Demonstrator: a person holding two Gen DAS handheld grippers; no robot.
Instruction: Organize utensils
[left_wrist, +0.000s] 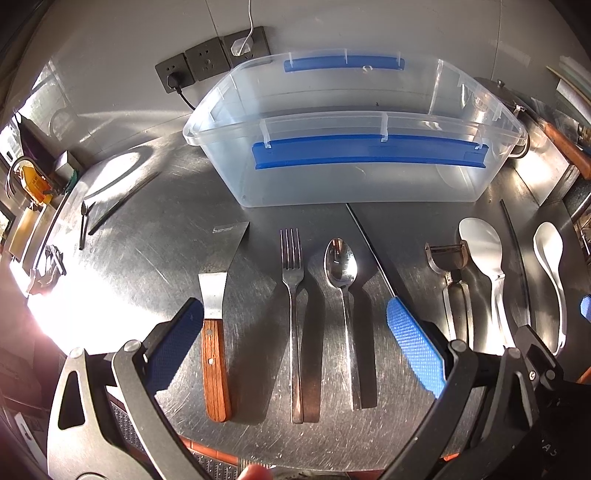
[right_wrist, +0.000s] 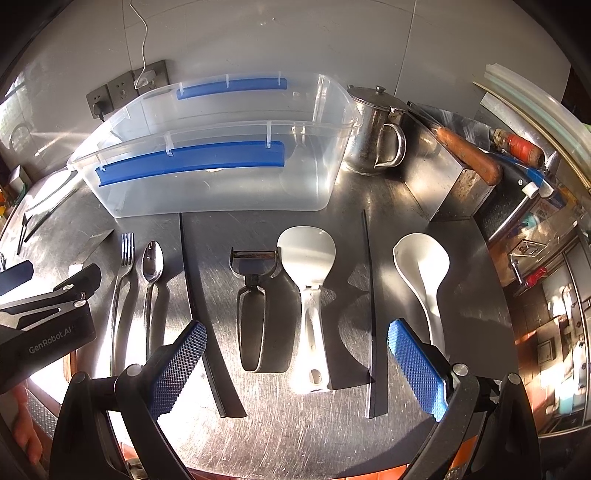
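Note:
A clear plastic bin (left_wrist: 347, 184) (right_wrist: 221, 199) with blue side clips stands at the back of the steel counter, nothing in it. In front lie a wooden-handled scraper (left_wrist: 214, 354), a fork (left_wrist: 293, 295) (right_wrist: 123, 273), a spoon (left_wrist: 341, 269) (right_wrist: 152, 266), a peeler (left_wrist: 450, 273) (right_wrist: 253, 295) and two white rice paddles (right_wrist: 308, 280) (right_wrist: 424, 273). My left gripper (left_wrist: 295, 314) hovers open over the scraper, fork and spoon. My right gripper (right_wrist: 297, 334) hovers open over the peeler and the nearer paddle. Neither holds anything.
Two thin black strips (right_wrist: 199, 302) (right_wrist: 371, 302) lie across the counter between groups of utensils. A lidded steel pot (right_wrist: 376, 133) stands right of the bin, beside a steel block (right_wrist: 454, 184) with a wooden-handled tool. Wall sockets (left_wrist: 207, 62) sit behind the bin.

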